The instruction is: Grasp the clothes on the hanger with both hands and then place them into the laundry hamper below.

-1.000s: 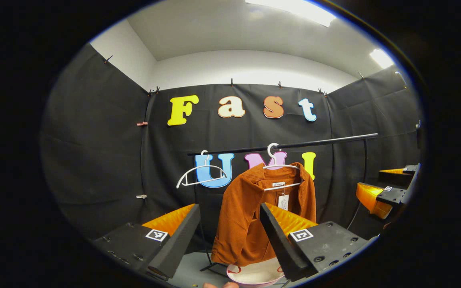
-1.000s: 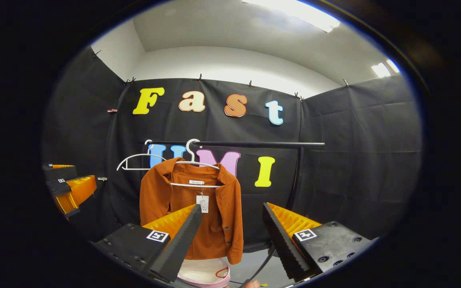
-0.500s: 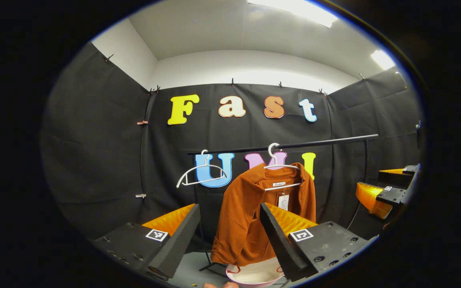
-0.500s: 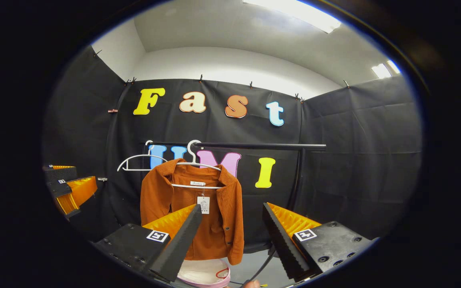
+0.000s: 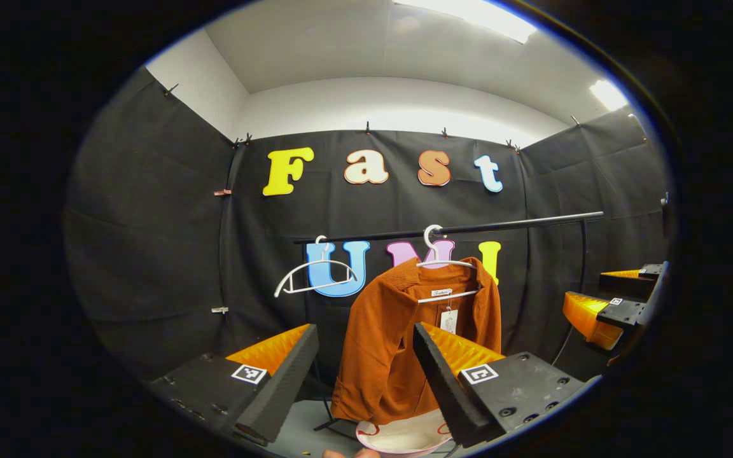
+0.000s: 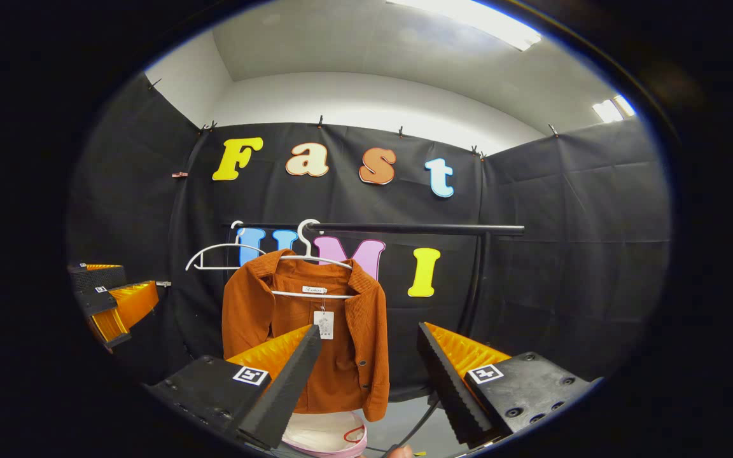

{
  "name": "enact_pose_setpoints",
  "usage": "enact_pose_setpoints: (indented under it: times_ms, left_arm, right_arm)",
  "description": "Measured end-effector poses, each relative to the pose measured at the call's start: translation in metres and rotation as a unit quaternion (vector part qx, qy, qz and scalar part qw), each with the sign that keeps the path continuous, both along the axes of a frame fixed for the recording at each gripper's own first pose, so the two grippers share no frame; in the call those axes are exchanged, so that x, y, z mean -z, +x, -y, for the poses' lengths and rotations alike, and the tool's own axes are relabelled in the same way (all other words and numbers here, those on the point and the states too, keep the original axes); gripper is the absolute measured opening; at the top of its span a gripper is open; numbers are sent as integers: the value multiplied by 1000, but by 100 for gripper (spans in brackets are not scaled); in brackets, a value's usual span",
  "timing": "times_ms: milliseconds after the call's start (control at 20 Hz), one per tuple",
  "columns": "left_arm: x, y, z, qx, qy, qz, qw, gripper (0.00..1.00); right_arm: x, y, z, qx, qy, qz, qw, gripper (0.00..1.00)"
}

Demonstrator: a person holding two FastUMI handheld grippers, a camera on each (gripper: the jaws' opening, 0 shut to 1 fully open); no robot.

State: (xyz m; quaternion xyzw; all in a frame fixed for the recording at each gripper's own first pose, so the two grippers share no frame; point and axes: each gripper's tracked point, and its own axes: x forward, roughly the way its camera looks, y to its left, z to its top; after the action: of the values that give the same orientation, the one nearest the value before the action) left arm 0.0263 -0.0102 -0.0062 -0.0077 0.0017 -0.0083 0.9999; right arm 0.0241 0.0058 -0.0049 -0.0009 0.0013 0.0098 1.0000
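Note:
A rust-orange corduroy jacket [image 5: 398,343] [image 6: 271,318] hangs on a white hanger [image 5: 438,259] [image 6: 308,254] from a black rail [image 5: 519,222] [image 6: 404,229]. Below it stands a pale laundry hamper [image 5: 398,437] [image 6: 322,434] with red handles. My left gripper [image 5: 365,337] is open, well short of the jacket, which shows between and behind its fingers. My right gripper [image 6: 369,337] is open too, with the jacket behind its left finger. The right gripper [image 5: 608,305] shows at the right edge of the left gripper view, the left gripper [image 6: 112,299] at the left edge of the right gripper view.
An empty white hanger [image 5: 315,277] [image 6: 220,254] hangs on the rail to the left of the jacket. The rail's black upright [image 6: 476,280] stands to the right, and its foot [image 5: 331,423] rests on the grey floor. Black cloth walls close in the booth.
Both views have shifted very slightly; the jacket sits a touch larger and lower-left in the left gripper view. Both grippers stay open.

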Motion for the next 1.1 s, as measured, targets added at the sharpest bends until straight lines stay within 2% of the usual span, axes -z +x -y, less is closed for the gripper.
enact_pose_setpoints:
  times_ms: [300, 550, 600, 850, 1000, 1100]
  left_arm:
    - [14, 69, 30, 5, 2, 12, 1000, 95]
    - [40, 140, 60, -4, 5, 0, 1000, 92]
    - [47, 155, 64, -8, 10, -3, 1000, 95]
    - [74, 220, 70, -45, 30, -7, 999, 94]
    - [86, 250, 65, -67, 26, -14, 997, 99]
    - [88, 263, 64, -74, 20, -15, 997, 97]
  right_arm:
    - [23, 77, 2, -11, 4, 0, 1000, 98]
    - [45, 146, -8, -41, 26, 3, 999, 98]
    - [49, 157, -10, -45, 28, 3, 999, 98]
    - [69, 205, -10, -73, 40, 2, 997, 98]
    - [81, 228, -6, -80, 43, -1, 996, 98]
    - [89, 238, -8, -84, 41, -5, 996, 98]
